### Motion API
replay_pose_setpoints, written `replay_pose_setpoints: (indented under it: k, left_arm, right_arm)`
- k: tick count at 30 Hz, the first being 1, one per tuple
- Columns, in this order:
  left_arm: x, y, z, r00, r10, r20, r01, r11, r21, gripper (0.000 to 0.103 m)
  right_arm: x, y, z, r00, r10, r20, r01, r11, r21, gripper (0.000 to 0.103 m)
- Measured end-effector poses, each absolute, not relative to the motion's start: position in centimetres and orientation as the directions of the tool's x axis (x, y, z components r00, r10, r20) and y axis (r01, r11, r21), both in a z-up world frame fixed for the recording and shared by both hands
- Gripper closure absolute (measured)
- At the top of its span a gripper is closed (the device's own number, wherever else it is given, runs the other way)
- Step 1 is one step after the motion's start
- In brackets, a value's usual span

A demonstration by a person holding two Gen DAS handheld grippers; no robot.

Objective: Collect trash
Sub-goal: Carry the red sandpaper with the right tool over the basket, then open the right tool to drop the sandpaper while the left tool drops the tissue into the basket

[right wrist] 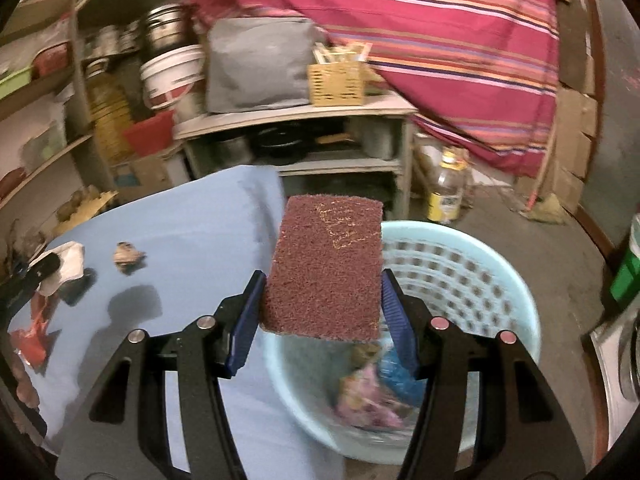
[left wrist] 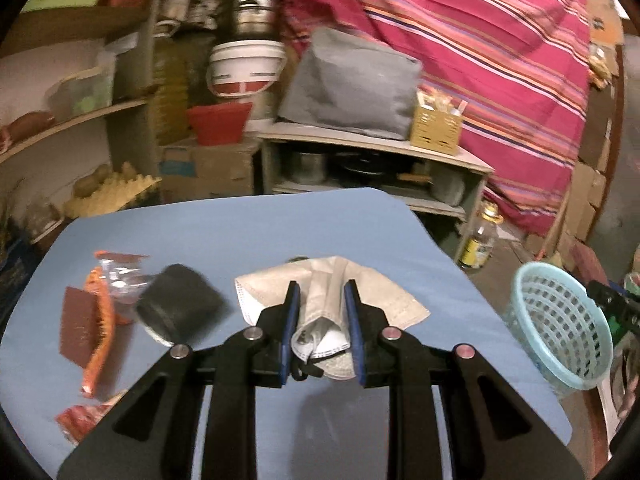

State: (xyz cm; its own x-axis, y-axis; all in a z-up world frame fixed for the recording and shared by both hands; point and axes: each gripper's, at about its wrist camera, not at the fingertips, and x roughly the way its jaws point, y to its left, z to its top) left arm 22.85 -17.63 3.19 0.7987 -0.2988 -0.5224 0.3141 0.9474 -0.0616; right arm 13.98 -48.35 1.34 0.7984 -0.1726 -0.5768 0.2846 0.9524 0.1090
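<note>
- Left wrist view: my left claw [left wrist: 322, 292] pinches one crumpled face mask [left wrist: 328, 308] over the blue table [left wrist: 240, 232]; one black puck-like lump [left wrist: 180, 304] and one light-blue basket [left wrist: 560, 324] sit nearby.
- Right wrist view: my right claw [right wrist: 322, 284] grips one maroon scouring pad [right wrist: 326, 264] above that basket [right wrist: 516, 280], which holds several wrappers [right wrist: 372, 396].

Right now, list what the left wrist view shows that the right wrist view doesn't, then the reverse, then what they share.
Left wrist only: the left gripper clamped on a crumpled face mask, with another brown pad lying at the table's left.
Right wrist only: the right gripper holding a brown scouring pad, and trash in the basket's bottom.
Both: blue table, light-blue basket, striped cloth.
</note>
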Motion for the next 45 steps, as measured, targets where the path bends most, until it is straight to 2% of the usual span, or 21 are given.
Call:
replay_pose_setpoints:
  k: [8, 17, 19, 23, 25, 30, 39, 42, 44, 45]
  left_arm:
    - [21.7, -24.6, 3.1, 0.773, -0.355, -0.525, 0.408, 0.913, -0.017, 0.08]
    - [20.8, -31.8, 4.0, 0.745, -0.434, -0.506, 0.488, 0.873, -0.031, 0.08]
    - [20.4, -33.5, 3.9, 0.734, -0.451, -0.508, 0.509, 0.86, -0.028, 0.08]
    - [20.1, -35.9, 3.4, 0.72, -0.468, -0.512, 0.538, 0.843, -0.013, 0.08]
    - [19.9, -36.9, 3.1, 0.709, -0.482, -0.516, 0.552, 0.833, -0.019, 0.08]
    - [19.5, -39.8, 1.9, 0.677, -0.506, -0.534, 0.582, 0.812, -0.031, 0.08]
    - [20.1, -43.6, -0.2, 0.621, -0.527, -0.58, 0.622, 0.782, -0.044, 0.079]
    - [21.0, -43.8, -0.8, 0.598, -0.531, -0.6, 0.62, 0.781, -0.073, 0.074]
    - [21.3, -43.7, -1.2, 0.599, -0.511, -0.616, 0.603, 0.795, -0.074, 0.051]
    - [21.1, -43.4, -1.1, 0.611, -0.507, -0.609, 0.593, 0.802, -0.072, 0.044]
  right_arm:
    - [12.0, -54.3, -0.1, 0.755, -0.235, -0.612, 0.37, 0.923, 0.102, 0.045]
    - [13.5, -55.2, -0.6, 0.737, -0.247, -0.63, 0.384, 0.919, 0.088, 0.044]
    - [13.9, -55.3, -0.6, 0.737, -0.26, -0.624, 0.392, 0.916, 0.081, 0.03]
    - [13.7, -56.2, -0.7, 0.742, -0.255, -0.62, 0.404, 0.908, 0.111, 0.028]
    - [13.1, -57.0, -0.6, 0.748, -0.265, -0.609, 0.417, 0.901, 0.121, 0.022]
    - [11.5, -58.2, 0.1, 0.74, -0.336, -0.582, 0.477, 0.873, 0.103, 0.019]
    - [10.1, -59.5, 0.5, 0.743, -0.364, -0.562, 0.517, 0.845, 0.136, 0.019]
    - [10.2, -59.4, 0.5, 0.742, -0.364, -0.563, 0.518, 0.845, 0.137, 0.019]
    - [10.2, -59.4, 0.4, 0.739, -0.364, -0.567, 0.518, 0.845, 0.134, 0.019]
    - [10.3, -59.4, 0.4, 0.738, -0.365, -0.568, 0.52, 0.844, 0.133, 0.019]
